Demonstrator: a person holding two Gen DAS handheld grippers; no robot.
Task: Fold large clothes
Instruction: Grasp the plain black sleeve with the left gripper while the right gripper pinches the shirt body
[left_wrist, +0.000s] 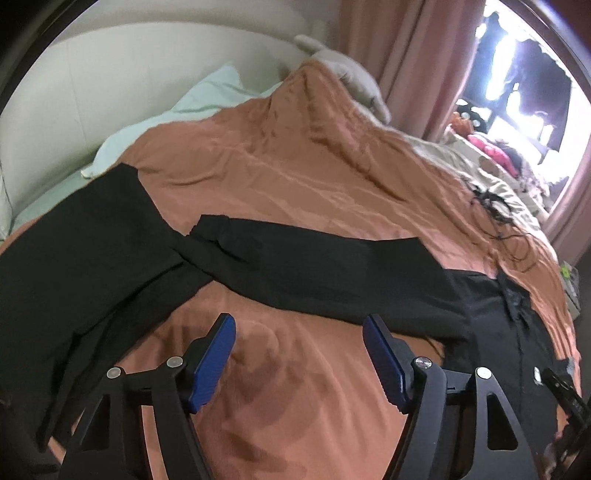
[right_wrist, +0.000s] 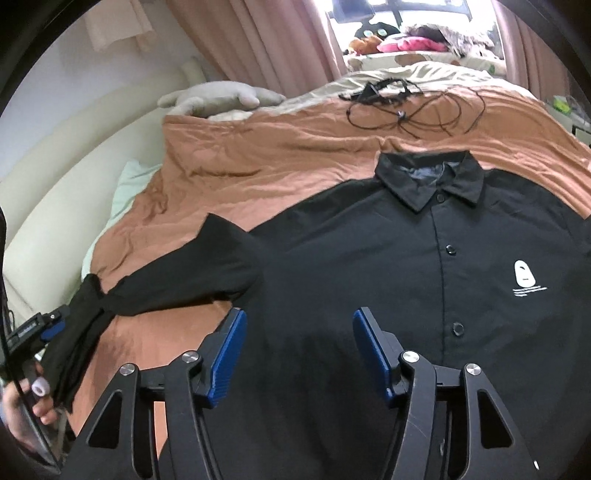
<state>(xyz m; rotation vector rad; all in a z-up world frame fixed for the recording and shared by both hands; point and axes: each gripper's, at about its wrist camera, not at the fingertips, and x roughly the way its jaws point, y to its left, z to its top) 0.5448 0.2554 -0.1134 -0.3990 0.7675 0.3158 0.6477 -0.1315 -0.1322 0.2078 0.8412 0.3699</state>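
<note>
A black button-up collared shirt with a white chest logo (right_wrist: 424, 258) lies face up on the rumpled orange-brown bedspread (right_wrist: 277, 166). The left gripper (left_wrist: 299, 354) hovers over bare bedspread beside the sleeve, jaws spread and empty. The right gripper (right_wrist: 297, 350) hangs over the shirt front, likewise spread, holding nothing.

The bed (right_wrist: 258, 173) is covered by a rumpled orange-brown quilt (left_wrist: 295, 177). A black button-up shirt (right_wrist: 406, 266) lies spread front-up on the quilt, collar toward the far edge, one long sleeve (left_wrist: 314, 266) stretched out sideways across the cover. Beyond the collar a tangle of thin black cable (right_wrist: 406, 107) rests on the quilt. A pale green pillow (left_wrist: 192, 107) and a grey plush toy (right_wrist: 221, 98) lie near the cream headboard (left_wrist: 110, 74)
</note>
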